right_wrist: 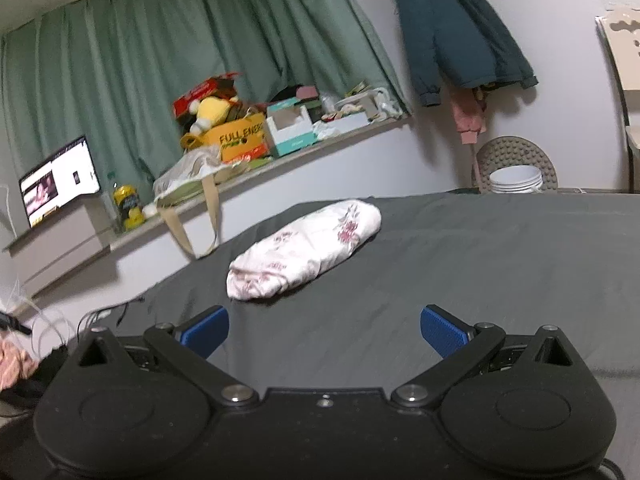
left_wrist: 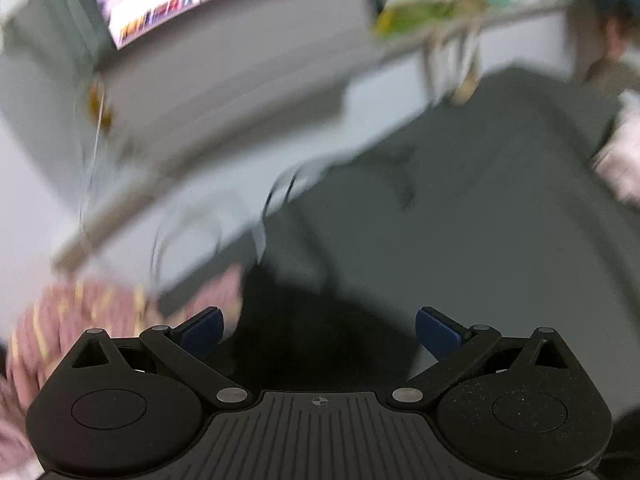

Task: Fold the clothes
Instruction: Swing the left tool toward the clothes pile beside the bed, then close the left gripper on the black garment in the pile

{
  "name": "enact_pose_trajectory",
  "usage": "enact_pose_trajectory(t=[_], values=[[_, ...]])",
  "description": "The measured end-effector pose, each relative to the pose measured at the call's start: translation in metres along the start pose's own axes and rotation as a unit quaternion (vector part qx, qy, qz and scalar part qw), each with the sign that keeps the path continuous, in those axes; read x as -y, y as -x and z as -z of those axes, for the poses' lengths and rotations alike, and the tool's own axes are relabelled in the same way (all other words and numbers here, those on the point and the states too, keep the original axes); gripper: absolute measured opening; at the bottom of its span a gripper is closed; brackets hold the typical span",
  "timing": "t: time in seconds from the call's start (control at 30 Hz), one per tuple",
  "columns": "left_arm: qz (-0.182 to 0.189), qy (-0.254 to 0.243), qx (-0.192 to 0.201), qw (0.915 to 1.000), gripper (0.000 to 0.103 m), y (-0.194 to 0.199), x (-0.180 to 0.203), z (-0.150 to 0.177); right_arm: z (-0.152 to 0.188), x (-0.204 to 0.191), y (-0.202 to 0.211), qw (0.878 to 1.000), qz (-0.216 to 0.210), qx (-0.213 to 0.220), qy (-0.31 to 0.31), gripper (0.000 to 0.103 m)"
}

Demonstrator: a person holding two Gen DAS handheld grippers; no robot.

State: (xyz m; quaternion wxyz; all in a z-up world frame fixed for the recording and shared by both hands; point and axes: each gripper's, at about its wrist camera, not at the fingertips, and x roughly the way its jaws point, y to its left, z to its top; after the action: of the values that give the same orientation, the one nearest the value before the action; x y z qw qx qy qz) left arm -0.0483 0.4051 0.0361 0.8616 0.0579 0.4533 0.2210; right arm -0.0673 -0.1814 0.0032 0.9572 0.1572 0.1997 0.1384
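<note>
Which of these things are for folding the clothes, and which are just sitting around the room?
For the job:
- white flowered cloth, rolled up on the grey bed
- pink striped cloth, blurry
- black garment
- left gripper and right gripper, both open and empty

Just lying about:
- yellow box
- screen
- hanging coat
- white bucket
</note>
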Motion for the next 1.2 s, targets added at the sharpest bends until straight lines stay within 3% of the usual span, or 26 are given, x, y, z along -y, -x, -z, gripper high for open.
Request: enact_pose_trajectory(t=[0.2, 0.27, 0.3, 0.4, 0.47, 0.57, 0.67, 0.7, 0.87, 0.97, 1.13, 1.2], values=[[-0.035, -0.013, -0.056, 0.9977, 0.102, -0.064, -0.001, 0.041, 0.007, -0.01, -0.002, 1.0, -0.004, -0.027, 0.011, 0.103], [-0.024, -0.005, -0.071, 0.9972, 0.102, -0.079, 0.003, 0.049, 0.007, -0.014, 0.001, 0.999, -0.001, -0.028, 0.015, 0.103], [-0.015, 0.022, -0.068, 0.9973, 0.1, -0.081, 0.0, 0.051, 0.007, -0.016, 0.002, 0.999, 0.002, -0.027, 0.017, 0.103], [0.011, 0.102, -0.061, 0.9928, 0.077, -0.086, -0.011, 0.057, 0.008, -0.021, 0.007, 0.999, 0.013, -0.03, 0.015, 0.103], [0.023, 0.135, -0.065, 0.9885, 0.07, -0.089, -0.015, 0.061, 0.01, -0.023, 0.011, 0.999, 0.019, -0.033, 0.011, 0.103], [0.034, 0.157, -0.035, 0.9864, 0.033, -0.08, -0.019, 0.061, 0.013, -0.027, 0.024, 0.999, 0.023, -0.027, 0.013, 0.103], [0.046, 0.179, -0.006, 0.9827, 0.007, -0.071, -0.024, 0.061, 0.015, -0.03, 0.035, 0.999, 0.031, -0.013, 0.022, 0.103], [0.05, 0.187, 0.004, 0.9811, 0.003, -0.068, -0.026, 0.061, 0.015, -0.031, 0.037, 0.999, 0.029, -0.009, 0.024, 0.103], [0.071, 0.222, 0.053, 0.971, 0.001, -0.053, -0.033, 0.06, 0.016, -0.027, 0.042, 0.999, 0.018, 0.005, 0.032, 0.103], [0.107, 0.23, 0.082, 0.9639, 0.001, -0.034, -0.025, 0.043, 0.015, -0.023, 0.041, 1.0, 0.013, 0.004, 0.026, 0.103], [0.164, 0.181, 0.133, 0.9606, 0.001, 0.005, 0.013, 0.004, 0.012, -0.014, 0.04, 1.0, 0.01, 0.004, -0.002, 0.103], [0.193, 0.166, 0.156, 0.9545, 0.001, 0.026, 0.031, -0.01, 0.011, -0.01, 0.04, 1.0, 0.014, 0.007, -0.015, 0.103]])
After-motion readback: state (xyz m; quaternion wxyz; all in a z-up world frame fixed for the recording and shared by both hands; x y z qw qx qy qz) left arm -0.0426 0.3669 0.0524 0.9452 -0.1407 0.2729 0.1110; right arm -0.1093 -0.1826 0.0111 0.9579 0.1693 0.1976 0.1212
